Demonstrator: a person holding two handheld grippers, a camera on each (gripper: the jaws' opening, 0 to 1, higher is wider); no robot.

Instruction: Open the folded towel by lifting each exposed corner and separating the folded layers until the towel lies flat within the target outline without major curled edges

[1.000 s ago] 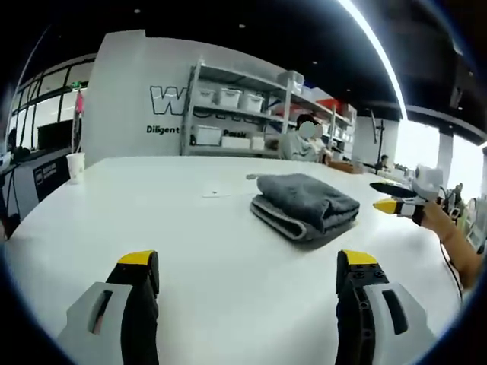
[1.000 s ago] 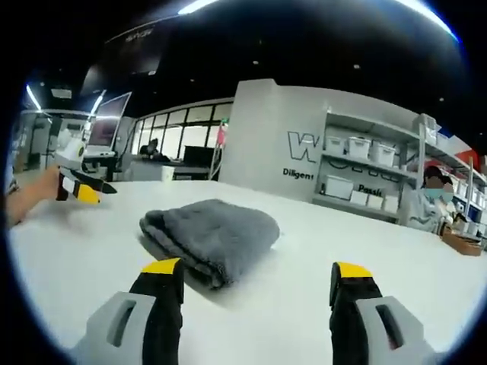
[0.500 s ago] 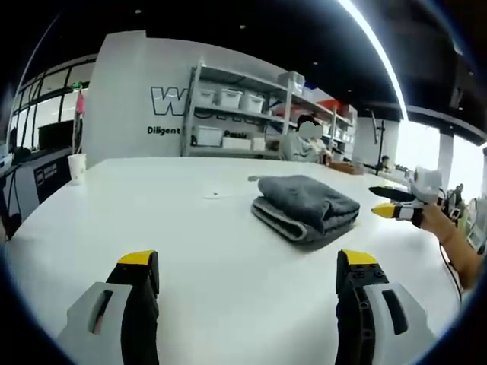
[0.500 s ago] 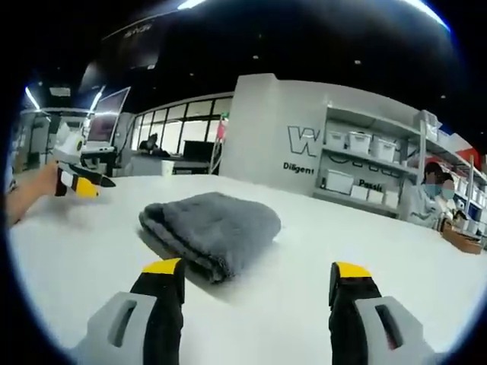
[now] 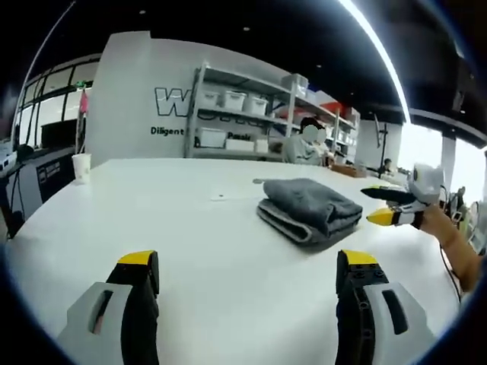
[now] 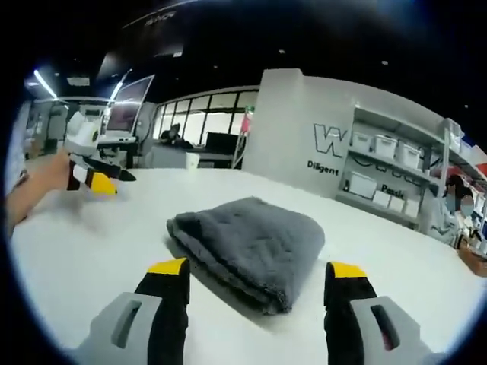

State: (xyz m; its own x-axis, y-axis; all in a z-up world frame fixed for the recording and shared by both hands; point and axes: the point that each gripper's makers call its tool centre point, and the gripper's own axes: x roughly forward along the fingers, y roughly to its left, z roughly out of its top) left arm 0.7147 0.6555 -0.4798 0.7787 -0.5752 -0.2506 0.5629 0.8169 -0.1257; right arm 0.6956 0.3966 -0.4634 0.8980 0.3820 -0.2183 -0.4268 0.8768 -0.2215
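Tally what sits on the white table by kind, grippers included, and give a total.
Folded grey towel: 1
White paper cup: 1
Small flat scrap beside the towel: 1
Grippers, jaws apart: 2, the left gripper and the right gripper
Total: 5

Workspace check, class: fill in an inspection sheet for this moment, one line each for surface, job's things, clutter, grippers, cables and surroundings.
Surface: white table, bare and smooth.
Job's things: grey towel, folded in thick layers; no target outline seen.
Clutter: paper cup near the far table edge; small flat scrap beyond the towel.
Grippers: left gripper open, empty, short of the towel; right gripper open, empty, jaws close to the towel's near edge.
Cables: nothing seen.
Surroundings: shelving with bins; seated person; windows.
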